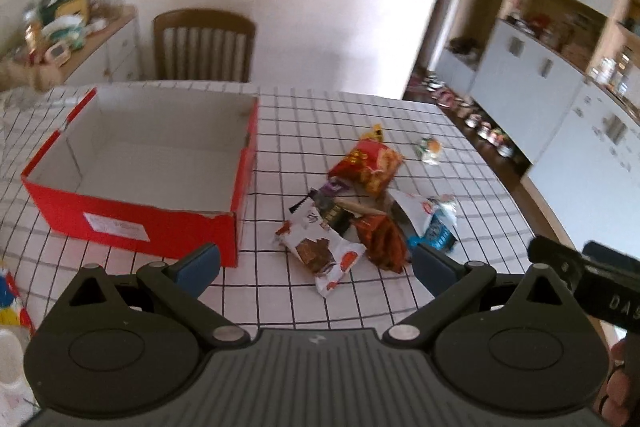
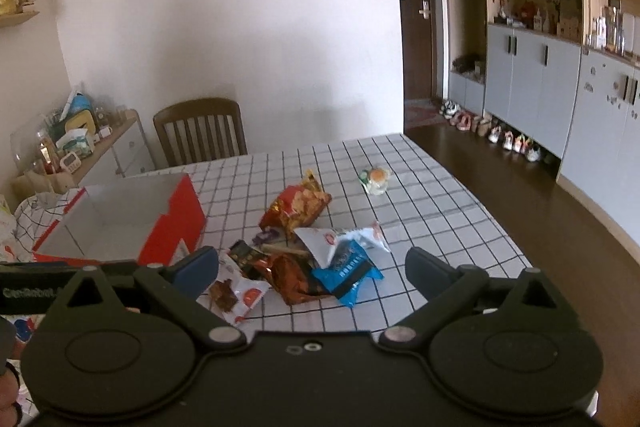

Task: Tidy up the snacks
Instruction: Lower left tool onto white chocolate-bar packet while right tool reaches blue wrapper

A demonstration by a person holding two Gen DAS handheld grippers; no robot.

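A pile of snack packets lies on the checked tablecloth: a red chip bag, a white packet with brown squares, a brown-orange packet and a blue packet. One small round snack sits apart, farther back. An open red box, white inside and holding nothing, stands left of the pile. My left gripper is open, just short of the pile. My right gripper is open too, its fingers on either side of the pile's near edge, nothing gripped.
A wooden chair stands behind the table. A cluttered sideboard is at the back left. The table's right edge drops to a dark floor with cabinets and shoes beyond. The right gripper's body shows at the left view's edge.
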